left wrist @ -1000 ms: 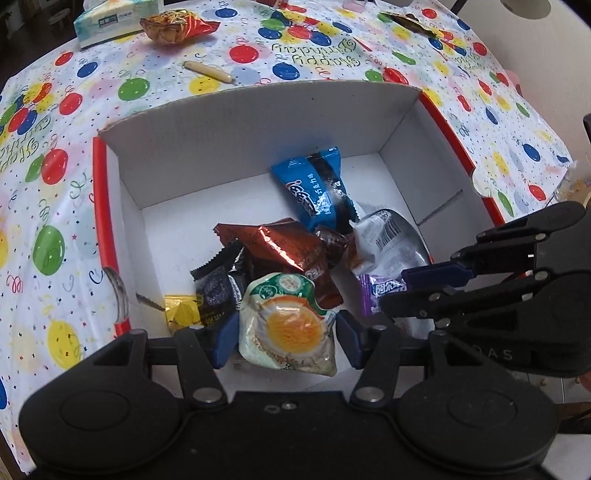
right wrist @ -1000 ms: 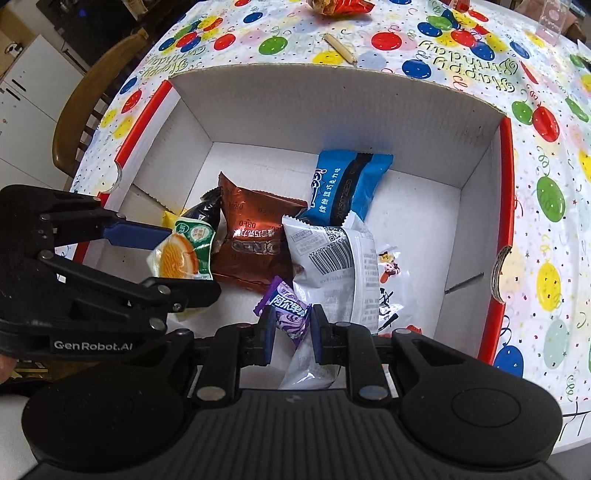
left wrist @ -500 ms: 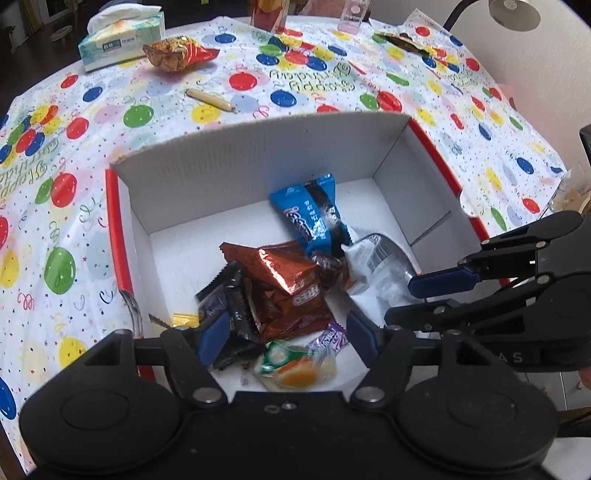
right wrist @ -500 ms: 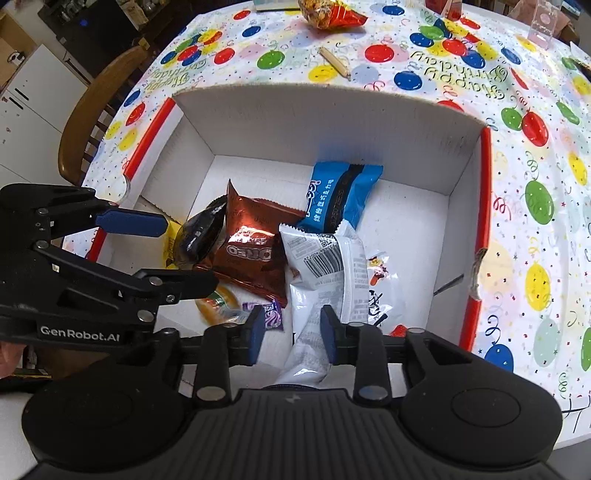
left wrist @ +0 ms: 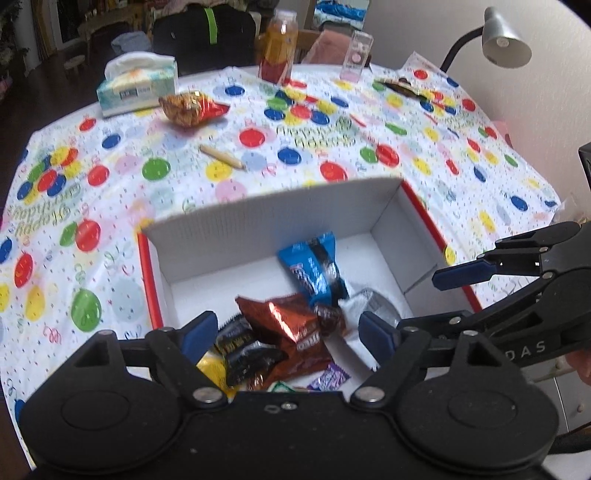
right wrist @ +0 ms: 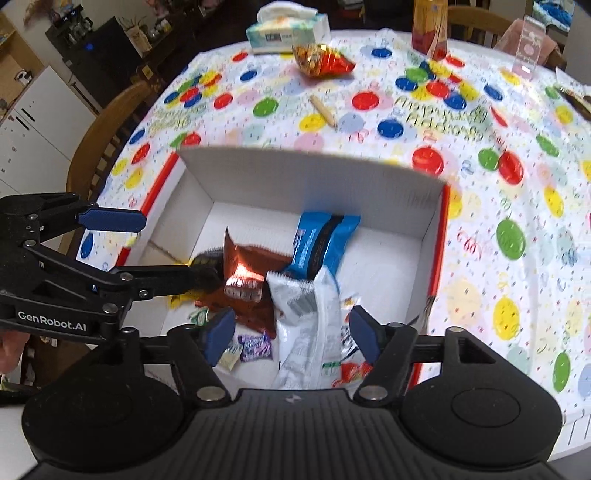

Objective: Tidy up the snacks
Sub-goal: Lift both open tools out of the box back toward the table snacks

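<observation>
A white cardboard box (left wrist: 258, 221) (right wrist: 306, 173) with red edges sits on the balloon-print tablecloth. Inside lie a blue packet (left wrist: 314, 266) (right wrist: 321, 243), a brown foil packet (left wrist: 291, 328) (right wrist: 247, 280), a white packet (right wrist: 310, 317), a black packet (left wrist: 243, 350), a small purple candy (left wrist: 328, 378) (right wrist: 255, 345) and a green-orange packet (right wrist: 199, 315). My left gripper (left wrist: 286, 334) hangs open above the box's near side, holding nothing. My right gripper (right wrist: 290, 332) is open too, over the white packet. One loose snack bag (left wrist: 190, 105) (right wrist: 319, 59) lies far back on the table.
A tissue box (left wrist: 136, 86) (right wrist: 286, 31), a drink bottle (left wrist: 277, 55), a clear stand (left wrist: 356, 55) and a wooden pencil (left wrist: 221, 157) (right wrist: 323, 110) are on the table beyond the box. A desk lamp (left wrist: 506, 33) stands at far right; a wooden chair (right wrist: 107, 140) at left.
Both grippers opened and dropped their snacks into the box: the left let go of the green-orange packet, the right the purple candy. Both have since pulled up and back from the box.
</observation>
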A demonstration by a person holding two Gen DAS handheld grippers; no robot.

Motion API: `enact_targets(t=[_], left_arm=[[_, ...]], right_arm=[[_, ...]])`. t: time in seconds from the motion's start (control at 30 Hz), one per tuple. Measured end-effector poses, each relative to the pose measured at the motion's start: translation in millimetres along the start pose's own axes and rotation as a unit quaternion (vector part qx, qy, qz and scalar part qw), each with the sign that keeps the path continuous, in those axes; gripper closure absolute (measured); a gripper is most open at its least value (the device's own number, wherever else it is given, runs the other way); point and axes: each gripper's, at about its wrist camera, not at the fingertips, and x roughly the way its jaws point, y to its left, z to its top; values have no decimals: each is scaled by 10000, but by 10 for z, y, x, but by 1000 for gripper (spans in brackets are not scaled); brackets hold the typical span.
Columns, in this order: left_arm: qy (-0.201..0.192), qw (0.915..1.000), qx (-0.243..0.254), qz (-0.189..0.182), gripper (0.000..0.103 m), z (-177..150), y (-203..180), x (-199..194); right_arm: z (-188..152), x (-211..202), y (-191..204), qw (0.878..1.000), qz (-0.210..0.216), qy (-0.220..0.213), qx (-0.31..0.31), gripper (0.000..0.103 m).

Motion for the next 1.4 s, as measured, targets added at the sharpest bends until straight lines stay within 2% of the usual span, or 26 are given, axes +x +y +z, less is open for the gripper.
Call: enact_targets(t=[0.37,0.53,0.73,0.93,1.13,1.4], left_arm=[[-503,9978,-139,412,11,404,124,-76],[-753,9951,-264,588,2,709,211,-46],[-901,9915,-482,800,1,1138,345,83],[-966,9875,-675,1051,1,1617,542,289],[-808,9860,-787,1226,1,2047,750,645],[-592,9825,-922,1509,1,2431,990,1192]], right_arm=[[513,-189,-202,9989,-74,-460,-18,29],[901,-179,-344,9982,-165,-572,-26,27],[1343,-73,-474,9977,-282,-587,-206,27],[1700,169,-561,9976,-291,-444,-441,27],[1894,541,-581,9970,-272,-152,-707,27],[2113,1030,-575,9943,-365,166,-988,27]])
